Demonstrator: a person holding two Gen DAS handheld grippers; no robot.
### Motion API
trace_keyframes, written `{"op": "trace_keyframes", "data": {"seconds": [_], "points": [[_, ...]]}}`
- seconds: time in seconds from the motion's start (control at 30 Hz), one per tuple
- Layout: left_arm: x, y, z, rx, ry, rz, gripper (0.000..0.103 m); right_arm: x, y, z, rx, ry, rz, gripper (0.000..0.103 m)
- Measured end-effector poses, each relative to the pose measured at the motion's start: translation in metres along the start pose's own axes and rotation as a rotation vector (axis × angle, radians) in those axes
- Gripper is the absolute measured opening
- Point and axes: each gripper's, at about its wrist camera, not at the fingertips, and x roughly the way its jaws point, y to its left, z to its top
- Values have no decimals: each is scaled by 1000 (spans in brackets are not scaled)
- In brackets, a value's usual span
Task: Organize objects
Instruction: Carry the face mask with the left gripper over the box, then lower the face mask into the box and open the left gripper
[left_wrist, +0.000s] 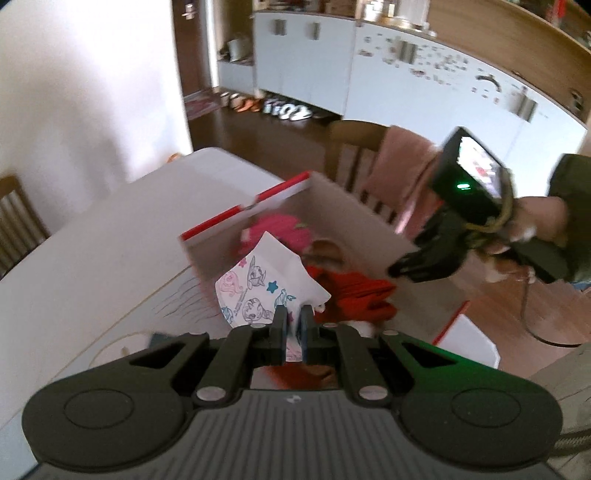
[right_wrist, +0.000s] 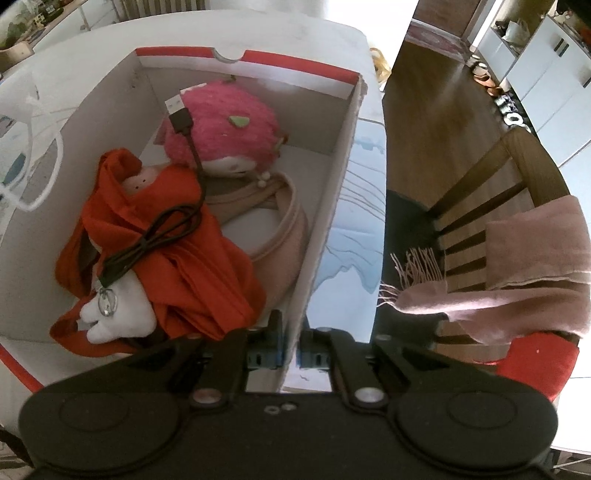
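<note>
Above the open cardboard box (left_wrist: 351, 214) on the table (left_wrist: 110, 240), the left gripper (left_wrist: 291, 321) pinches a white packet (left_wrist: 258, 284) printed with cartoon ponies, seemingly tissues. Beside it the right gripper (right_wrist: 291, 332) clamps the box wall, with a pink plush (right_wrist: 225, 133), red cloth (right_wrist: 177, 251) and cable (right_wrist: 162, 229) inside.

The left gripper (left_wrist: 291, 325) points steeply downward, its jaws closed tight on a printed paper packet (left_wrist: 258, 291) pinched between the blue pads. The right gripper (right_wrist: 291, 343) aims almost straight down, its jaws clamped on the right-hand wall of a cardboard box (right_wrist: 325, 206). In the left wrist view, a hand (left_wrist: 532, 229) in a dark sleeve grasps the right gripper's handle.
</note>
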Motion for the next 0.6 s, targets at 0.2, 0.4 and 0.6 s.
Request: {"op": "trace_keyframes", "data": {"seconds": [0.2,0.4,0.6], "points": [[10,-37,14,59,-9,-54,6,-1,1,0,-6,-3,0,5],[37,-63,20,118,25,-74,6,-1,1,-1,-7,-7,2,5],[71,-72,16,124,94,-83,6,-1,1,-1,-7,-10,2,5]]}}
